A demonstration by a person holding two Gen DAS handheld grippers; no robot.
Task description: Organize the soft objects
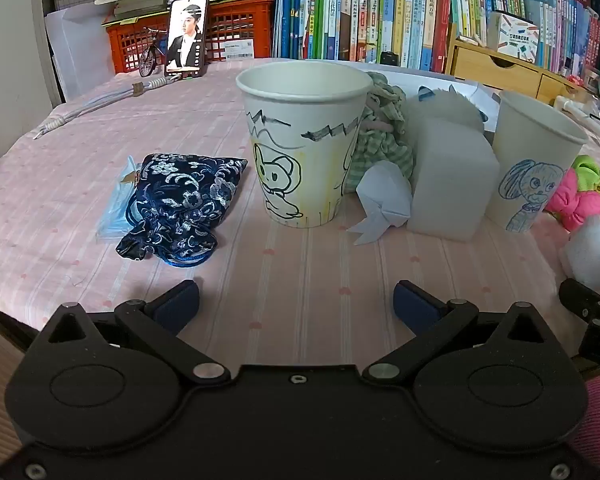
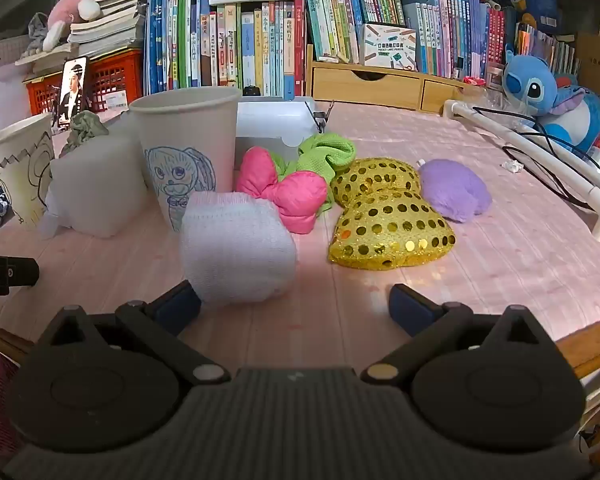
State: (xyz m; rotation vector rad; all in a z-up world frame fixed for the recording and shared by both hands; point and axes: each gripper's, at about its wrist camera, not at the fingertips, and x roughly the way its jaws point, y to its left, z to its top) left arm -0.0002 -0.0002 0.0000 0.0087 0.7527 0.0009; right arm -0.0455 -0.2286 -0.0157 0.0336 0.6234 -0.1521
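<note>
A: Left tongs [image 1: 296, 306] spread wide over the pink desk [image 1: 300, 280], holding nothing, aimed at the yellow cup [image 1: 302, 144]; blue pouch [image 1: 184, 208] flat just left of it.

B: Right tongs [image 2: 294, 306] equally wide, empty, facing the white roll [image 2: 236, 248] just ahead (nearest, likely first pick). Pink bow [image 2: 296, 196], gold bow [image 2: 384, 216], purple puff [image 2: 454, 190] clustered beside the blue-drawn cup [image 2: 186, 152], probably a bin for sorting.
</note>
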